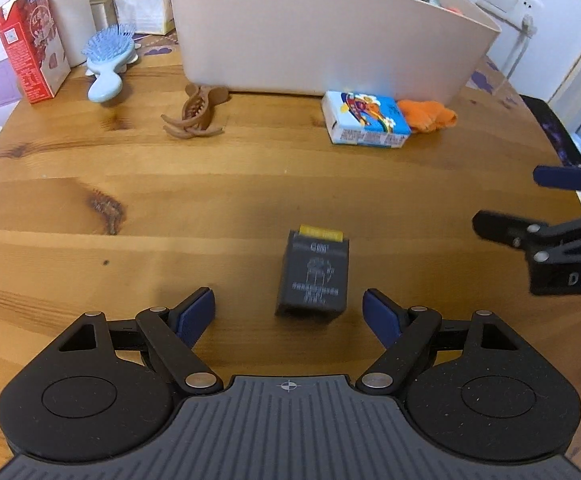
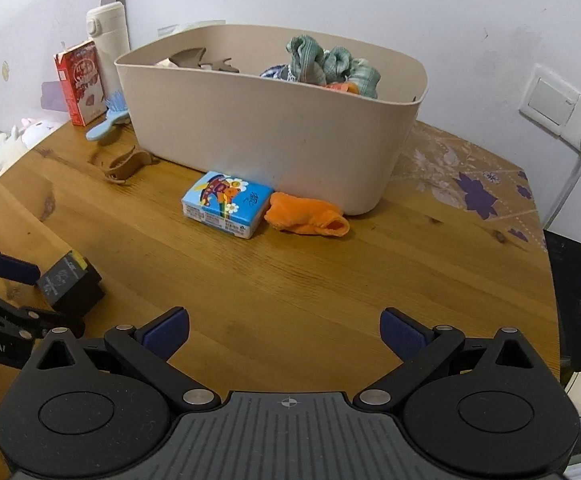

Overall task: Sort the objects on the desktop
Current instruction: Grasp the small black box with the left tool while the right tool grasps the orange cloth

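Table: the wooden table (image 1: 90, 168) carries everything; the beige bin (image 1: 310, 36) stands at its far side, already holding cloth items.
Loose items: a blue tissue pack (image 1: 364, 118) and an orange sock (image 1: 430, 116) lie touching each other just in front of the bin; a brown hair clip (image 1: 194, 114), a blue hairbrush (image 1: 108, 64) and a red carton (image 1: 30, 44) sit to the far left.
Target, by my judgement: the small dark box (image 1: 312, 276) with a yellow end, standing on the table well apart from the bin.
Box to claw: it sits just ahead of the left gripper (image 1: 288, 312), between the spread fingers but right of centre, nearer the right-side pad.
Box axis: long axis runs away from the camera, roughly along the fingers; yellow end points toward the bin.
Left gripper: released, jaws wide, touching nothing.
Right gripper (image 2: 284, 332): also released and empty, off to the box's right, farther from it.
Nearer hand: the left.
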### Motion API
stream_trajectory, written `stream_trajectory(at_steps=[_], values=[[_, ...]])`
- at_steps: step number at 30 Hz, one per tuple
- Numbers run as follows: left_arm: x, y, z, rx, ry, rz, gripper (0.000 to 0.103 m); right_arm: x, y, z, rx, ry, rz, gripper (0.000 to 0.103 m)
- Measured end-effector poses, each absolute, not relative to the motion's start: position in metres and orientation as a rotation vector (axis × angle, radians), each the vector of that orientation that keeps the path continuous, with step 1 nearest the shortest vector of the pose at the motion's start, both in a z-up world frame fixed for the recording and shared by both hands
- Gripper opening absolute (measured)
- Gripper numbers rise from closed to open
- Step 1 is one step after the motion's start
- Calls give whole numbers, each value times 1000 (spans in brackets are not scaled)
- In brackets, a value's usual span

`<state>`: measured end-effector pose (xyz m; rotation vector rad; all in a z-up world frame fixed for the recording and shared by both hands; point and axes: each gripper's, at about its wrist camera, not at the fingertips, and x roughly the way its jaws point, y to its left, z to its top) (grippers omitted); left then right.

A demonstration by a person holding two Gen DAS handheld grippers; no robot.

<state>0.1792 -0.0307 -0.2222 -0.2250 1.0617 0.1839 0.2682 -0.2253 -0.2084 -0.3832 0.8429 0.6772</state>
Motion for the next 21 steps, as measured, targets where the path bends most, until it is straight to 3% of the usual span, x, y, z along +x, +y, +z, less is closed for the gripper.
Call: stream_trajectory(at_steps=[7, 17, 21], values=[[191, -29, -222, -216, 1054, 184, 81, 280, -218, -219, -394, 853, 667, 103], [201, -25, -219, -97, 1029, 200, 36, 299, -209, -233, -371, 848, 614, 103], [208, -15, -219, -101, 1021, 206, 32, 308, -200, -237, -380, 842, 600, 103]])
